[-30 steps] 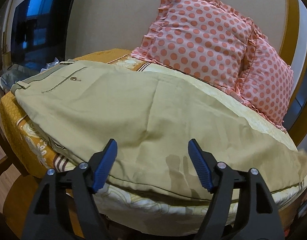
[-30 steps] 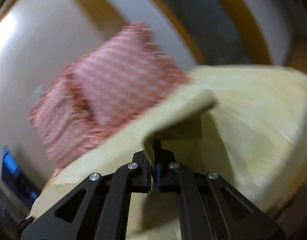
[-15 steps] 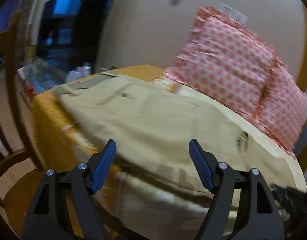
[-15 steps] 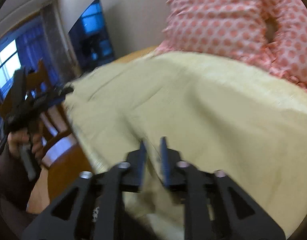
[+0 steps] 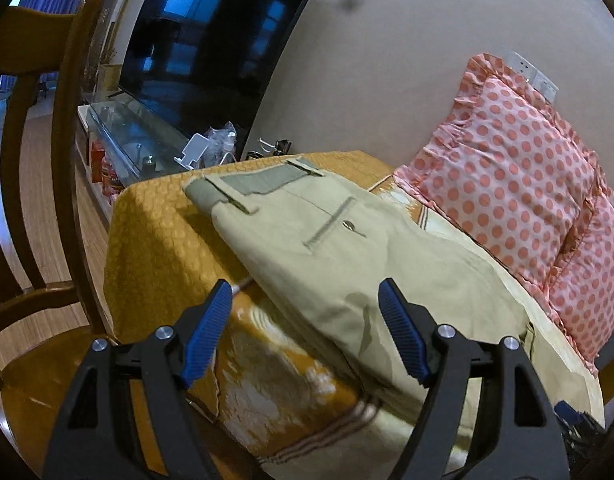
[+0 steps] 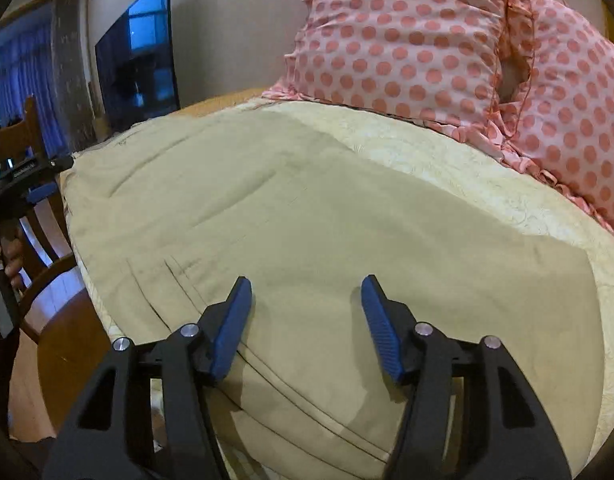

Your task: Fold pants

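Khaki pants (image 5: 347,256) lie flat on a table with a yellow patterned cloth (image 5: 155,232). Their waistband with belt loops and a buttoned back pocket faces the far left corner. My left gripper (image 5: 307,328) is open and empty, just off the near edge of the pants. In the right wrist view the pants (image 6: 327,208) spread across the table, with folded layers at the near edge. My right gripper (image 6: 307,316) is open and empty, low over that near edge. The left gripper (image 6: 31,184) shows at the far left there.
Two pink polka-dot pillows (image 5: 519,184) lean against the wall at the back right, also in the right wrist view (image 6: 447,40). A wooden chair (image 5: 35,160) stands at the table's left. A dark TV (image 5: 211,40) and a glass cabinet with clutter lie beyond.
My right gripper was shut on a pant end, carried it over, and has opened and let go. My left gripper swung left toward the waistband end and stayed open.
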